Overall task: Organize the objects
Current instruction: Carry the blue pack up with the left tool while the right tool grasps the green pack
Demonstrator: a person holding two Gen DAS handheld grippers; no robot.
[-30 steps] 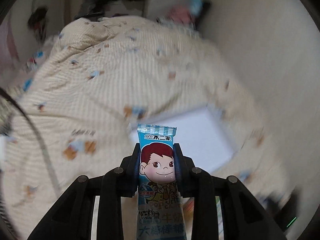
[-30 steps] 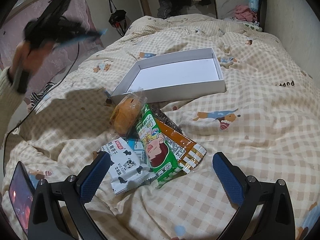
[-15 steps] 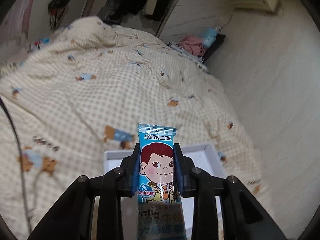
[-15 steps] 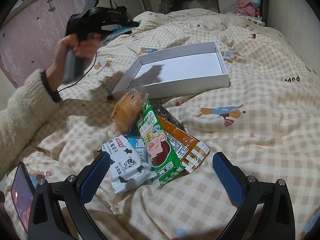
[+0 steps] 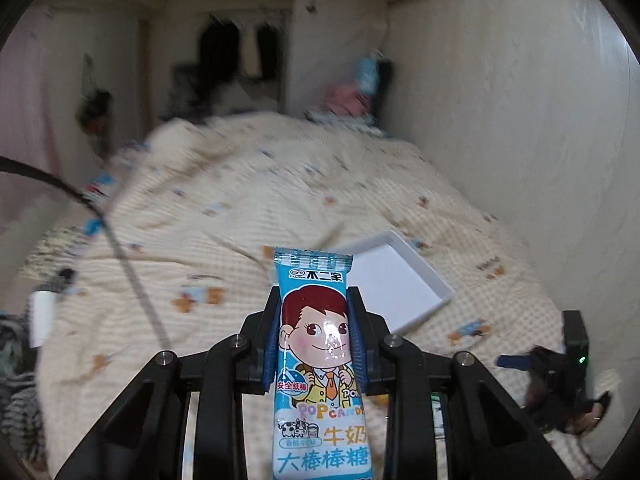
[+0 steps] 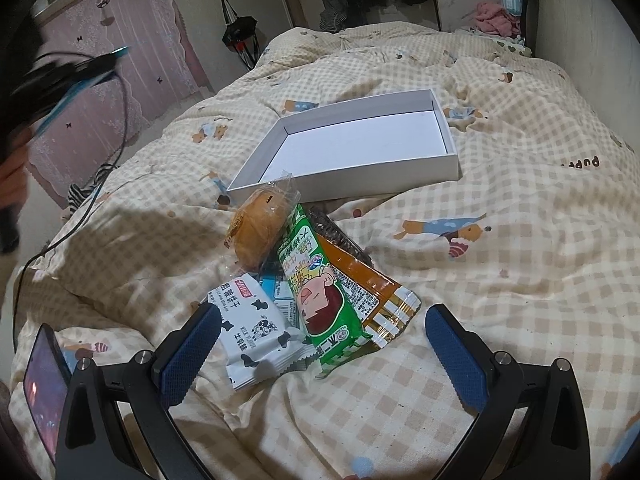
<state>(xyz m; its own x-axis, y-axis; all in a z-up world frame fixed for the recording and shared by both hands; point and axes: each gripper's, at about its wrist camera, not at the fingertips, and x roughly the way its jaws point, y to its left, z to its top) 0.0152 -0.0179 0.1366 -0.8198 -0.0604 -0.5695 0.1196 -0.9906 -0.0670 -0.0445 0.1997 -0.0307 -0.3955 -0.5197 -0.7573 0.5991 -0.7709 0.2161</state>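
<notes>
My left gripper (image 5: 315, 334) is shut on a blue pop-candy packet (image 5: 320, 360) with a cartoon child's face, held upright in the air above the bed. A white shallow box (image 5: 394, 288) lies on the quilt beyond it; it also shows in the right wrist view (image 6: 360, 148). My right gripper (image 6: 320, 344) is open and low over a pile of snacks: a green candy packet (image 6: 320, 292), a white cow-print milk packet (image 6: 256, 332), an orange-brown packet (image 6: 372, 284) and a wrapped bun (image 6: 260, 224). The left gripper shows blurred at the far left (image 6: 76, 76).
A checked quilt (image 6: 500, 300) covers the bed. A phone (image 6: 44, 384) lies at the lower left. A black cable (image 6: 104, 160) trails off the bed's left side. A wall (image 5: 520, 100) runs along the right. The right gripper shows at lower right (image 5: 560, 368).
My left gripper, still holding the blue packet, has swung up and to the left, away from the box. The right gripper has stayed over the snack pile.
</notes>
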